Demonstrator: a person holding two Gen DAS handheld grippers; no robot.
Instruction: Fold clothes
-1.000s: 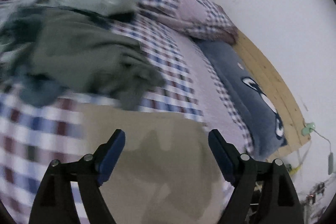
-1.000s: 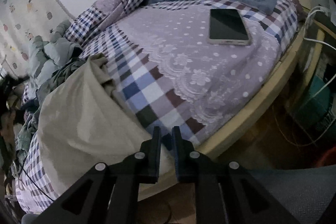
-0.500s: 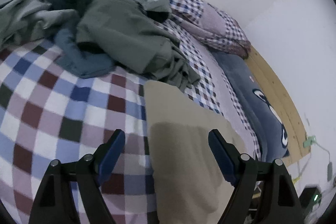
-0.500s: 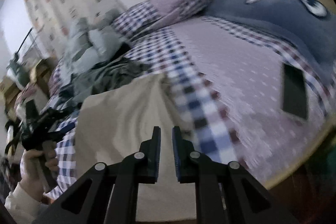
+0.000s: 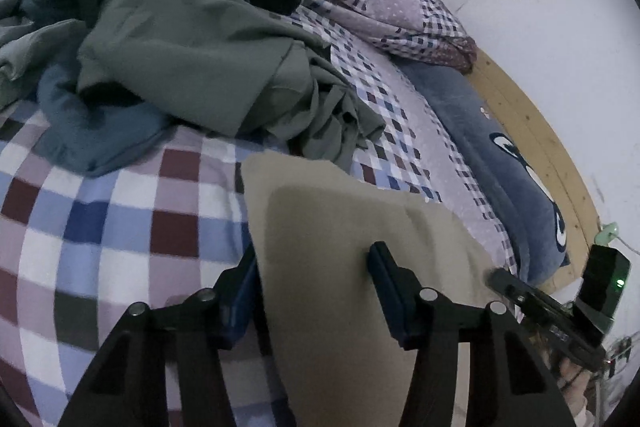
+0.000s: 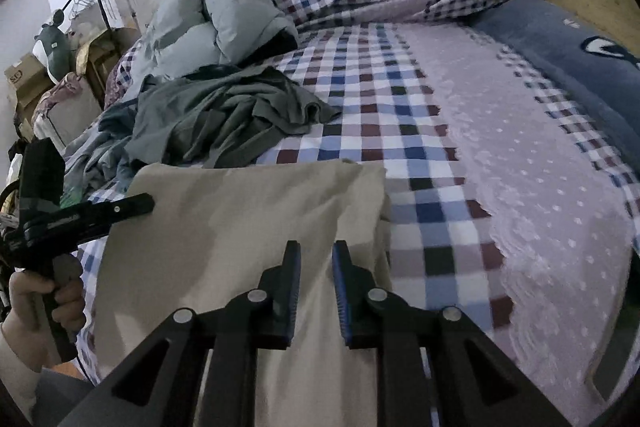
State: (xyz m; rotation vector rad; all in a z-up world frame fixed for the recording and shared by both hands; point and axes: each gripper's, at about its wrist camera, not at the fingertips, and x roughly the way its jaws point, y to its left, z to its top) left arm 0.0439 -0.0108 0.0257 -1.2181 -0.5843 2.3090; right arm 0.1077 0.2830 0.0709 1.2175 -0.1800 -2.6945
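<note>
A beige cloth lies flat on the checked bedsheet at the near edge of the bed. My left gripper is open over the cloth's left side, and the cloth's edge covers part of its left finger. My right gripper stands over the cloth near its right side. It is open by a narrow gap, through which beige fabric shows. In the right wrist view the left gripper reaches in from the left, held by a hand.
A rumpled grey-green garment and a blue one lie just beyond the cloth. A pale puffy jacket sits further back. A blue pillow lies along the wooden headboard. Boxes and a rack stand at the far left.
The beige cloth has gone from hanging bunched to lying flat. My left gripper has moved onto its left edge and narrowed. My right gripper's gap has widened slightly.
</note>
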